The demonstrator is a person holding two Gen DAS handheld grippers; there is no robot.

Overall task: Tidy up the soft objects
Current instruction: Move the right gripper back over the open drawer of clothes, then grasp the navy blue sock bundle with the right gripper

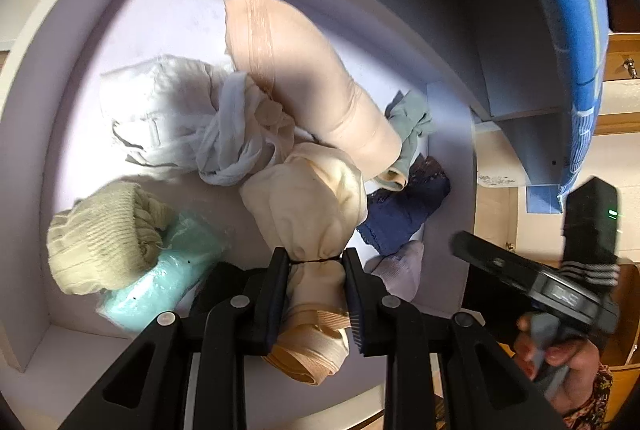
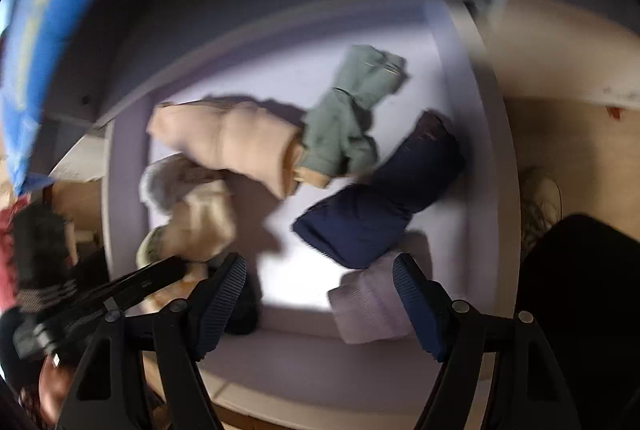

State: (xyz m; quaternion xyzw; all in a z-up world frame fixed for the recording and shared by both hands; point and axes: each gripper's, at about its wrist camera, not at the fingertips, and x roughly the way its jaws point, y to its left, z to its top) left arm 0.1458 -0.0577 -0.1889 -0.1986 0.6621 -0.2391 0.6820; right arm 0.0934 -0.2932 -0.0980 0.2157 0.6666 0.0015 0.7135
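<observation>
My left gripper (image 1: 316,266) is shut on a cream bundle tied with a thin black band (image 1: 312,206), held over the open lavender drawer (image 1: 24,150). In the drawer lie a long peach roll (image 1: 304,78), a white garment (image 1: 160,110), a knitted olive sock ball (image 1: 100,238), a mint packet (image 1: 168,278), a sage green piece (image 1: 412,126), a navy lace roll (image 1: 400,210) and a lilac roll (image 1: 400,266). My right gripper (image 2: 320,294) is open and empty above the drawer's front, near the lilac roll (image 2: 368,306) and navy roll (image 2: 380,202).
A dark shelf edge (image 1: 500,70) overhangs the drawer's back. A blue checked cloth (image 1: 576,30) hangs above right. Wooden cabinet fronts (image 1: 616,102) stand to the right. The right wrist view is motion-blurred and shows the sage piece (image 2: 352,118) and peach roll (image 2: 232,142).
</observation>
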